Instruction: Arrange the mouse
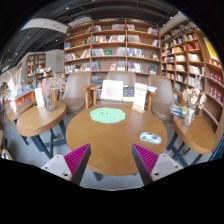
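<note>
The gripper (108, 160) hangs above the near edge of a round wooden table (105, 140), its two fingers spread wide with nothing between them; each finger is pale and blocky and carries a ribbed magenta pad (76, 157) on its inner face, two pads in all

The table top is smooth, warm brown wood with a rounded rim; near its middle lies a flat round green mat (108, 115), matte and thin; well to the right of the mat, ahead of the right finger, sits the mouse (150, 137), a small, low, oval thing, pale with darker markings, lying flat on the wood and well apart from both fingers; its finer detail is too small to tell

Beyond the mat stand two upright white cards (112, 90), flat and rectangular, one broad behind the mat and one narrower to its right; a wooden chair (92, 96) shows just behind them

Two more wooden tables flank the middle one: a left table (38, 118) with a few small things on it, and a right table (198, 130) bearing a stack of books; tall wooden shelves (112, 48) packed with books line the back and right walls
</note>
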The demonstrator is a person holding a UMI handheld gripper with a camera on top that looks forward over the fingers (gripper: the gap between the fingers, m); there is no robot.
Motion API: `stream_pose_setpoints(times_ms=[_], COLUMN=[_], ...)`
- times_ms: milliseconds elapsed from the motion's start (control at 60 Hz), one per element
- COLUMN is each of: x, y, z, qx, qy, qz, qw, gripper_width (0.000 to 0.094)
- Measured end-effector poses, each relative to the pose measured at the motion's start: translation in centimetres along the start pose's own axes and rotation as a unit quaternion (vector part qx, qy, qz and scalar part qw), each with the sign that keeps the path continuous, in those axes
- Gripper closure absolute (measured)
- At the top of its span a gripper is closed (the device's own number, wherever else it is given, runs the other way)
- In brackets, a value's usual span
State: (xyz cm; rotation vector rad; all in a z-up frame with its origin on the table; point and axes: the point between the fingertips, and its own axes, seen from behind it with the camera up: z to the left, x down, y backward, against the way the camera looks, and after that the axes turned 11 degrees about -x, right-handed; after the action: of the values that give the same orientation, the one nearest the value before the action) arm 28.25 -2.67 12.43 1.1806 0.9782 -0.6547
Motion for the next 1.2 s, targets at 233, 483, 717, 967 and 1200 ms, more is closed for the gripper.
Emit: stream_pose_setpoints(times_ms=[233, 483, 717, 967, 1200], x=[1.5, 4.2, 5.7, 5.9, 6.5], y=[-0.3, -0.3, -3.6, -8.4, -12.4], z=[-10.4, -20.0, -23.2, -25.1, -26.0], qx=[0.067, 0.121, 0.116, 0.101, 0.093], qy=[-0.013, -0.048, -0.066, -0.066, -0.059], qz=[0.013, 0.026, 0.029, 0.034, 0.054], qw=[0.998, 0.991, 0.991, 0.992, 0.992], gripper_width=[0.0078, 0.0080, 0.0083, 0.0078, 0.0081])
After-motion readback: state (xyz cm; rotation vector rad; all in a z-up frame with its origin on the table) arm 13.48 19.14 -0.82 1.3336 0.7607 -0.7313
